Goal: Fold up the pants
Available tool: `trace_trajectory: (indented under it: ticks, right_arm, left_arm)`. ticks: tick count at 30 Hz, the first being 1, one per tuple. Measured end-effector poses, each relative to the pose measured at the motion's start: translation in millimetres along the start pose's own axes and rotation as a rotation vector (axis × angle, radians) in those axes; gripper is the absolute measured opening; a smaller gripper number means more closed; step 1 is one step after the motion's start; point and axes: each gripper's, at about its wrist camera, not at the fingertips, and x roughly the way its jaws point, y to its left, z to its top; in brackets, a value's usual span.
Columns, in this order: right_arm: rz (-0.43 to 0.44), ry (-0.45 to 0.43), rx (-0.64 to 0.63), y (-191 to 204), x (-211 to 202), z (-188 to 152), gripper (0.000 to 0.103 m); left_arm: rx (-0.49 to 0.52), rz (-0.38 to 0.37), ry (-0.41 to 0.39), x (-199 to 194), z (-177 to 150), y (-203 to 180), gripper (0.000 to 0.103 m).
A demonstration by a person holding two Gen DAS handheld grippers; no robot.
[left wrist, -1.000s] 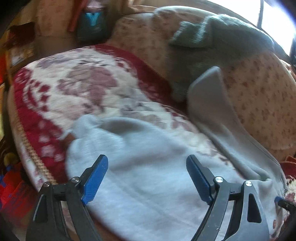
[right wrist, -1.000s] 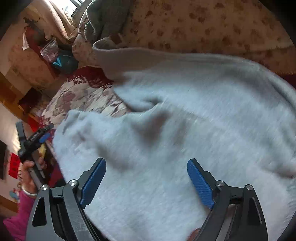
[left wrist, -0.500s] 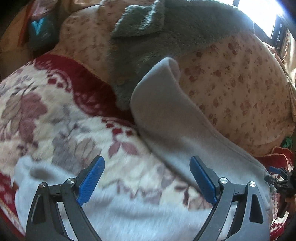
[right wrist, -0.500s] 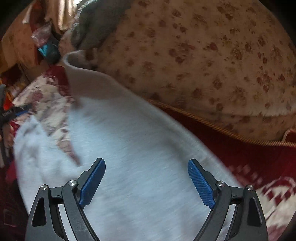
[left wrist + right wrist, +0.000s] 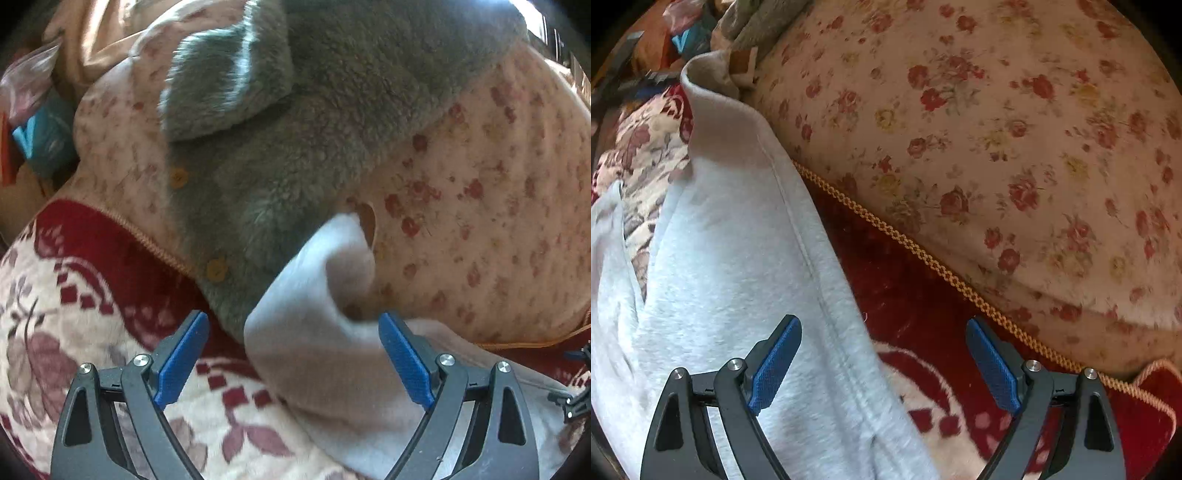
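Left hand-held gripper [image 5: 293, 354] jaws wide, grey pants cuff [image 5: 317, 295] between them, unpinched, floral blanket [image 5: 74, 332]

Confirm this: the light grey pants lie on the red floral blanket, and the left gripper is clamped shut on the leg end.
Not quite. The left gripper is open: in the left wrist view its blue pads stand wide apart on either side of the leg end without pressing it. The light grey pants do lie on the red floral blanket.

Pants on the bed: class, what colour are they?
Light grey pants, clearest in the right wrist view.
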Motion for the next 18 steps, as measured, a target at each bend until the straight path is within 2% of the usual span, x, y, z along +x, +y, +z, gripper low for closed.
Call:
trace_trajectory:
  ticks: [6,8,9,10,11,12,13,14,16,18]
  right_arm:
    - [0.066,0.080,-0.070,9.3,23.5,3.7,0.093]
    - [0.055,0.105,-0.090,12.7,31.4,3.8,0.090]
    - [0.042,0.123,-0.109,16.2,36.2,3.0,0.085]
    - [0.041,0.135,-0.117,19.0,39.1,2.7,0.065]
    - [0.042,0.143,-0.124,22.6,40.6,2.1,0.047]
    - [0.027,0.137,-0.143,28.9,39.5,1.1,0.039]
    - [0.005,0.129,-0.167,35.5,37.0,0.0,0.028]
    - [-0.021,0.118,-0.193,42.5,32.7,-1.3,0.023]
    - [-0.054,0.100,-0.206,50.8,22.1,-2.0,0.017]
    - [-0.085,0.076,-0.210,57.2,7.2,-2.0,0.016]
  left_arm:
    - [0.065,0.078,0.030,37.7,12.7,-16.8,0.093]
    - [0.071,0.066,0.043,48.8,12.0,-20.4,0.093]
    - [0.074,0.060,0.046,53.4,10.3,-22.0,0.093]
    - [0.077,0.066,0.041,55.9,8.7,-23.0,0.085]
    - [0.079,0.068,0.032,57.1,7.0,-23.8,0.069]
    - [0.084,0.072,0.034,58.7,5.8,-24.8,0.037]
    - [0.086,0.089,0.044,60.1,4.7,-24.6,0.030]
    - [0.074,0.082,0.046,58.4,3.5,-22.5,0.029]
    - [0.073,0.071,0.043,52.3,1.2,-18.8,0.020]
    - [0.066,0.063,0.027,39.5,-2.9,-12.4,0.017]
